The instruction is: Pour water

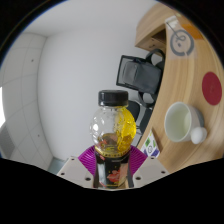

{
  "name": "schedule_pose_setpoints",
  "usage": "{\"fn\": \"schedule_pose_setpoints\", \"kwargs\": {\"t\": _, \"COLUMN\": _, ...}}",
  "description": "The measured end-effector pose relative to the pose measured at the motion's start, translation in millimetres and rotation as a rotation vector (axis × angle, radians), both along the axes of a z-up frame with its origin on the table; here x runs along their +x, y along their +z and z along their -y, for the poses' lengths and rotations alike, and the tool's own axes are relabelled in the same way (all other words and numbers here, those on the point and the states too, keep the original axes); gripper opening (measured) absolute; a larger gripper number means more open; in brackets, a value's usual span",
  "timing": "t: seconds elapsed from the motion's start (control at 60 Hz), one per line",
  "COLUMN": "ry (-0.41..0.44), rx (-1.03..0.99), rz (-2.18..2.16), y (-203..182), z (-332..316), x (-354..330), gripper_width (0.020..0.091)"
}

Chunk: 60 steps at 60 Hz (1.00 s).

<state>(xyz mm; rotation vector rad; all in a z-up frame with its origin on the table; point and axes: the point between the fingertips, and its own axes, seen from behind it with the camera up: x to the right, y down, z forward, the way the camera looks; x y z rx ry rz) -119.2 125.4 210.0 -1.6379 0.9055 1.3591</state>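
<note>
The hand-held gripper (112, 170) grips the capped bottle (113, 135) upright, lifted clear of the worktop (180, 85), probably bound for the cup (180, 121).

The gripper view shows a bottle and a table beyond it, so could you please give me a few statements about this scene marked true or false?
1. The bottle has a black cap on. True.
2. The bottle lies on its side on the table. False: it stands upright between the fingers of the gripper.
3. A pale green cup stands on the wooden table. True.
4. The cup is between the fingers. False: it is beyond them, off to the right.
5. A black chair stands beside the table. True.
</note>
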Motion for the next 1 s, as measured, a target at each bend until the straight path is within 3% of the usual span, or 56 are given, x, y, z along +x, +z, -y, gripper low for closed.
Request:
{"fn": "schedule_pose_setpoints", "kwargs": {"t": 0.233, "ry": -0.073, "rx": 0.249, "rz": 0.719, "y": 69, "z": 17, "x": 113, "gripper_width": 0.0388}}
{"fn": "schedule_pose_setpoints", "kwargs": {"t": 0.333, "ry": -0.104, "rx": 0.276, "rz": 0.958, "y": 63, "z": 18, "x": 164, "gripper_width": 0.0388}}
{"fn": "schedule_pose_setpoints", "kwargs": {"t": 0.5, "ry": -0.103, "rx": 0.249, "rz": 1.315, "y": 11, "z": 17, "x": 222, "gripper_width": 0.0386}}
{"fn": "schedule_pose_setpoints", "kwargs": {"t": 0.733, "ry": -0.003, "rx": 0.200, "rz": 1.425, "y": -78, "z": 16, "x": 232, "gripper_width": 0.0388}}
{"fn": "schedule_pose_setpoints", "kwargs": {"t": 1.0, "ry": 0.044, "rx": 0.192, "rz": 1.412, "y": -126, "z": 15, "x": 225, "gripper_width": 0.0391}}
